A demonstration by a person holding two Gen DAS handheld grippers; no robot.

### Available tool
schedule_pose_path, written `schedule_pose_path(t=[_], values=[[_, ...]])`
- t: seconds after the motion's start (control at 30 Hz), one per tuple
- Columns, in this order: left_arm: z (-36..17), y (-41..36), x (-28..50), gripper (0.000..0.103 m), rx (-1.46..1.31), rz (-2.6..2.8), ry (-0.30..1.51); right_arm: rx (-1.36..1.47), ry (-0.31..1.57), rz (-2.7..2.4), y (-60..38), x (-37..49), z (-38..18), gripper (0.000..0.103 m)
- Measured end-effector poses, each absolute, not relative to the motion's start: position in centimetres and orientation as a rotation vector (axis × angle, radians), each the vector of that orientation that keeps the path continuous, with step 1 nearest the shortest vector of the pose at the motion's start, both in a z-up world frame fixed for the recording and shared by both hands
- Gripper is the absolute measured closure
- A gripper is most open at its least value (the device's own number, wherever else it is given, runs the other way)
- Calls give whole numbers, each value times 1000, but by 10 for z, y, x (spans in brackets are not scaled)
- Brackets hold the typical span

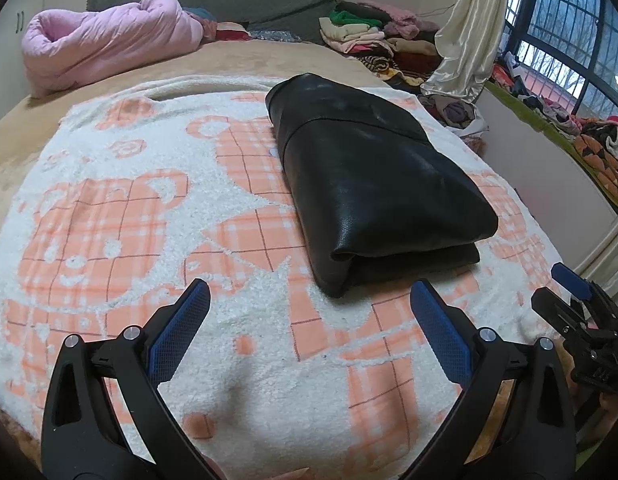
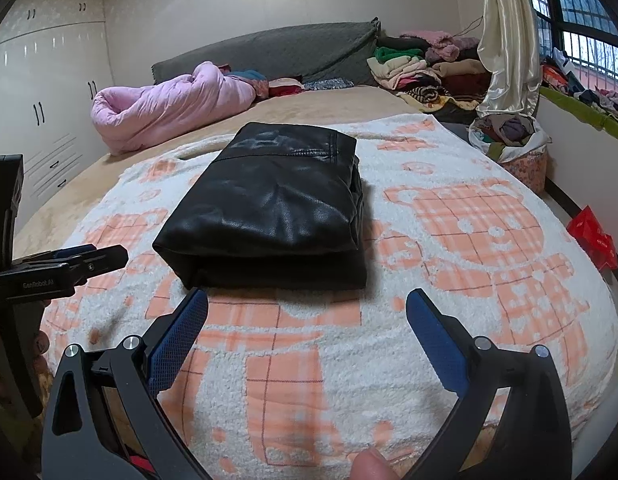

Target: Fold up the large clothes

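The black leather garment [image 1: 373, 184] lies folded into a compact rectangle on the white-and-orange bear-patterned fleece blanket [image 1: 149, 216]; left gripper [image 1: 309, 300] and right gripper [image 2: 307, 308] hover wide open, empty, likely because folding looks finished.

Glossy black leather garment [image 1: 373, 184], folded, with fine grain and pale sheen along its creases, on a fleecy white blanket [image 1: 245, 360] patterned with peach-orange plaid bears outlined in thin brown grid lines. Matte black gripper frames, both left gripper [image 1: 309, 304] and right gripper [image 2: 307, 314], with textured royal-blue pads and silver rivets. Beyond, a tan bedsheet [image 2: 333, 102], a pale pink quilt [image 1: 109, 44], a dark grey headboard cushion [image 2: 277, 50]. Heaped clothes [image 2: 417, 68] in green, cream, maroon and stripes. Cream satin curtain [image 2: 509, 36]; white wardrobe doors [image 2: 41, 92] with black handles.
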State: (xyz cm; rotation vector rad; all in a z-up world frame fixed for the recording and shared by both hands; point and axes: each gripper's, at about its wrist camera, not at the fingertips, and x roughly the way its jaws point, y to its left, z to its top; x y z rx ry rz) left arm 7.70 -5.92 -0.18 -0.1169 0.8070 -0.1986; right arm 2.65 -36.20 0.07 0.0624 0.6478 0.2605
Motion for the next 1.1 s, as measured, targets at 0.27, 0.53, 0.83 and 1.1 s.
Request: schedule_pose_path(t=[0.27, 0.53, 0.83, 1.1], values=[[-1, -60, 77, 9, -109, -195, 807, 59, 651, 259, -361, 26, 1, 4], [-1, -58, 77, 9, -114, -189, 805, 57, 651, 261, -361, 26, 0, 4], [-1, -58, 77, 9, -105, -182, 807, 50, 660, 263, -359, 27, -3, 4], [-6, -58, 79, 9, -98, -171, 825, 50, 660, 263, -359, 27, -3, 4]])
